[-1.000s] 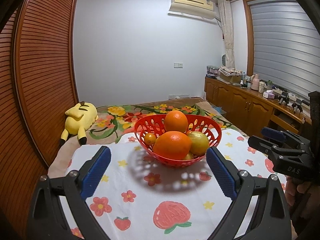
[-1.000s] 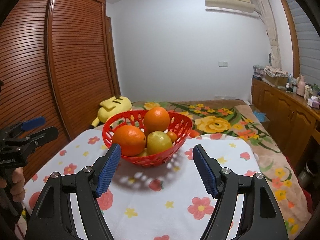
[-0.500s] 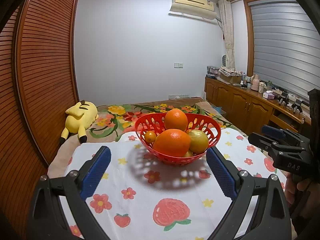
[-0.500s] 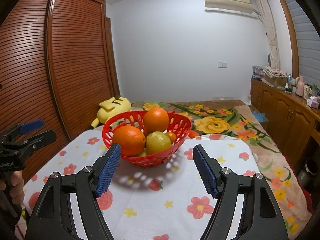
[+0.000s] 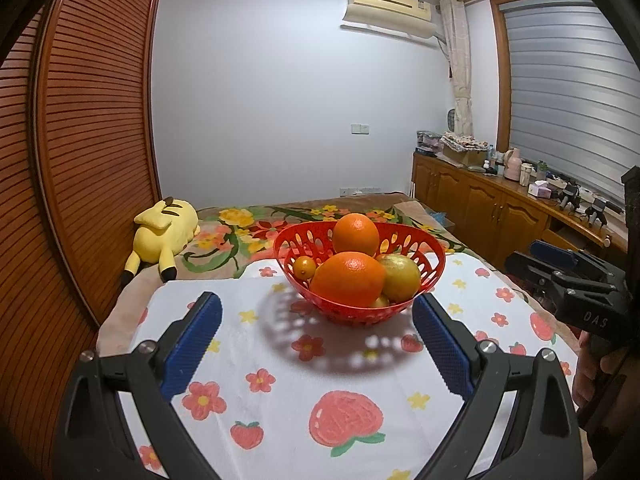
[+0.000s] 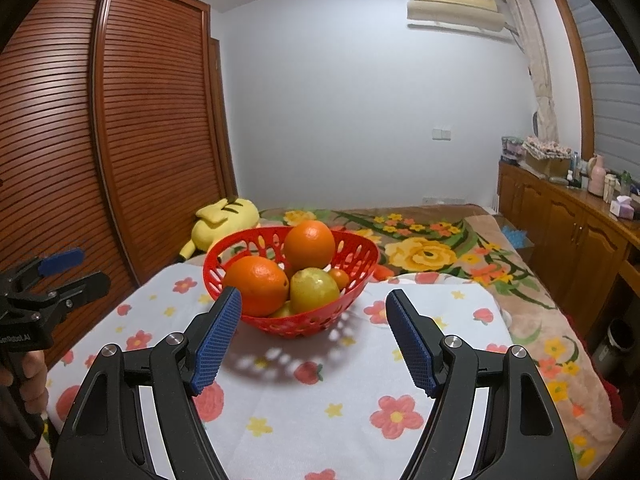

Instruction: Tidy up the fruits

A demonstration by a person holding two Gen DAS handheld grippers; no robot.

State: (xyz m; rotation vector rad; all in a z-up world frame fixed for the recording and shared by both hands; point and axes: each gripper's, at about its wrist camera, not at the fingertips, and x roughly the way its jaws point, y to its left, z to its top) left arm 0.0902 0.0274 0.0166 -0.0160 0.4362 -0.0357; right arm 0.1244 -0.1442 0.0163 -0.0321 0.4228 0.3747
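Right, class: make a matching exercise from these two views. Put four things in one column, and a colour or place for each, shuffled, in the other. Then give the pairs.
Things:
1. basket
2. plush toy
3. top orange
4. gripper pads

Descriptions:
A. blue
B. yellow, lying on the floral blanket
C. red, standing on the flowered cloth
D. highest in the fruit pile

Pairs: 1-C, 2-B, 3-D, 4-A

Indoor light, even, from overhead. Basket (image 5: 434, 268) casts a dappled shadow on the cloth (image 5: 280, 408) toward the camera. Focus sharp throughout. Strong fisheye bending; black vignette at corners. Oranges (image 5: 347, 284) show small glare spots.
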